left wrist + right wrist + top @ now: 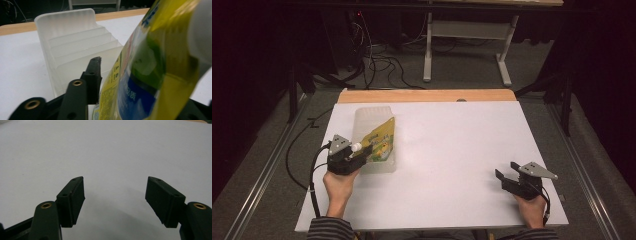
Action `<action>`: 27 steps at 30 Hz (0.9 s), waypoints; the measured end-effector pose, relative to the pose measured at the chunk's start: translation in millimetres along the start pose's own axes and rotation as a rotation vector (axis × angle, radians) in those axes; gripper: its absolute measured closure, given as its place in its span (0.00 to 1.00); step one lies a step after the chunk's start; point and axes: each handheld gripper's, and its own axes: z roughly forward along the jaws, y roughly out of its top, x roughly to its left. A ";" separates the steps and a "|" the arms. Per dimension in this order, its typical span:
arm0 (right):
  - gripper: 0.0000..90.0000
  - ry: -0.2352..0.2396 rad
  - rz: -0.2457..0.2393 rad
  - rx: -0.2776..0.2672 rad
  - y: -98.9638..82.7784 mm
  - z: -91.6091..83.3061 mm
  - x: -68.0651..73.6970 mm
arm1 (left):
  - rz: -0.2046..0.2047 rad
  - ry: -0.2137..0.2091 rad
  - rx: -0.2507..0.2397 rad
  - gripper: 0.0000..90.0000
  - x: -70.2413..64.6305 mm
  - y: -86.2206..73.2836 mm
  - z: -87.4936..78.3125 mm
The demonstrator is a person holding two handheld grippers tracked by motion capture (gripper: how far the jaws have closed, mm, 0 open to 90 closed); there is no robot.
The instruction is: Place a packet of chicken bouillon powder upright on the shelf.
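The white bench [452,165] carries a translucent slotted rack [371,120] at its left side. A yellow spouted pouch [382,140] leans tilted in the rack – its white cap toward the left gripper [354,152], whose fingers [93,72] stand parted with the pouch between them, not pressing. The right gripper [507,176] rests well apart at the right, fingers spread over bare bench.
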 end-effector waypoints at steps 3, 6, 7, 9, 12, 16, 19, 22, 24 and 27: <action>0.36 0.000 0.002 0.001 0.0 0.0 0.0 | -0.013 0.003 -0.004 0.60 1.0 -1.9 -3.0; 0.36 -0.001 -0.003 0.000 0.0 0.2 0.0 | -0.016 0.005 -0.016 0.54 0.7 -3.1 -8.0; 0.36 -0.001 0.000 0.001 0.0 0.1 0.0 | -0.016 0.005 -0.018 0.53 0.5 -3.5 -10.4; 0.36 -0.001 0.001 0.001 0.1 0.0 0.1 | -0.015 0.009 -0.028 0.52 -0.7 -4.4 -14.6; 0.36 0.001 -0.006 0.000 0.1 0.5 -0.2 | 0.001 0.024 -0.034 0.50 -4.0 -6.2 -20.2; 0.36 -0.002 0.000 0.002 0.0 0.3 -0.1 | 0.011 0.030 -0.035 0.48 -8.0 -9.1 -25.5; 0.36 -0.001 0.000 0.001 0.0 0.1 -0.1 | 0.016 0.038 -0.045 0.48 -10.4 -11.2 -30.6; 0.36 -0.001 -0.002 0.002 0.0 0.3 -0.1 | 0.020 0.051 -0.055 0.47 -12.5 -13.9 -35.9; 0.36 -0.002 0.000 0.002 0.0 0.2 -0.1 | 0.018 0.065 -0.068 0.47 -14.7 -16.9 -40.0; 0.36 -0.002 0.000 0.002 0.1 0.3 -0.1 | 0.007 0.067 -0.077 0.48 -15.7 -20.4 -44.6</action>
